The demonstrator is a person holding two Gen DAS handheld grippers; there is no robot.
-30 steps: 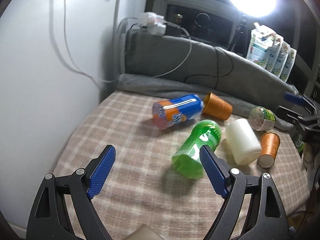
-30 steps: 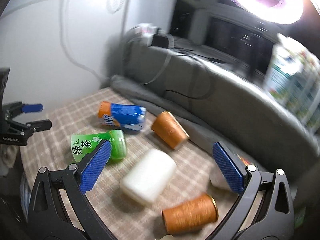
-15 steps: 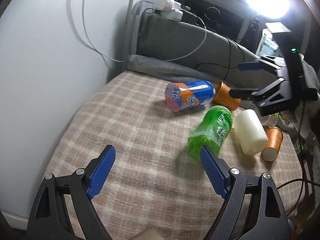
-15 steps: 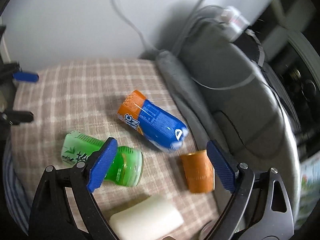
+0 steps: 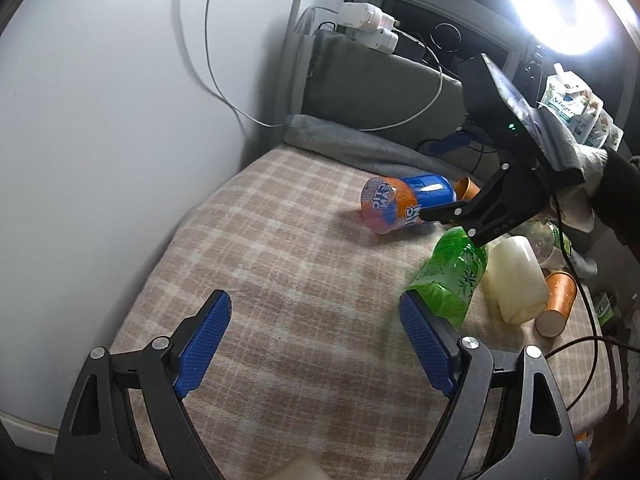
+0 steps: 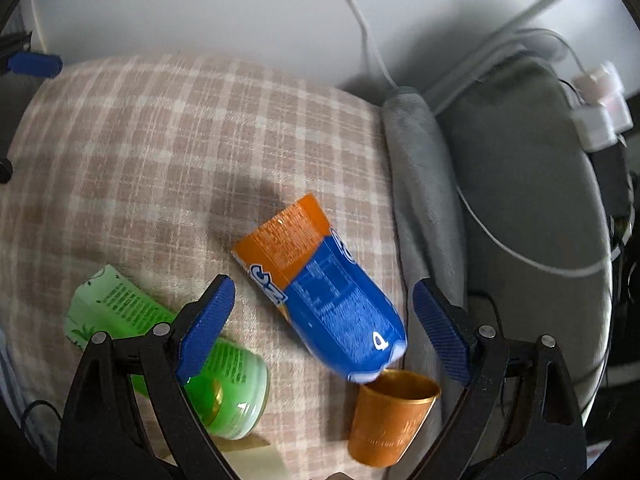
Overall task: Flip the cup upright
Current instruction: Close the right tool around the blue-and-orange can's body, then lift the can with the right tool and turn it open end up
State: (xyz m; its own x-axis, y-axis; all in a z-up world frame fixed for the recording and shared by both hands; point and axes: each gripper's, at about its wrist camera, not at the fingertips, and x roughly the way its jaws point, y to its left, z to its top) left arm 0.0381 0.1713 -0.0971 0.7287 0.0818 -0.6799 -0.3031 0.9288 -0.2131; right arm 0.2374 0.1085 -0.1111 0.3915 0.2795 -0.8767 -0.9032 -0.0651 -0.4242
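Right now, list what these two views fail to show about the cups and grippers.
- Orange cup: base cut off by the right wrist view's bottom edge; in the left wrist view the right gripper hides all but its rim.
- White cup: open end faces away, left wrist view.
- Left gripper: only one blue pad shows in the right wrist view.

A pink-and-cream plaid blanket (image 5: 280,280) covers the surface beside a plain white wall (image 5: 100,120), down which thin white cables (image 5: 208,60) trail. A grey padded backrest (image 5: 360,80) rises behind a rolled grey cushion (image 6: 416,184), topped by white power adapters (image 5: 368,26). A ring light (image 5: 560,4) glares before dark windows.
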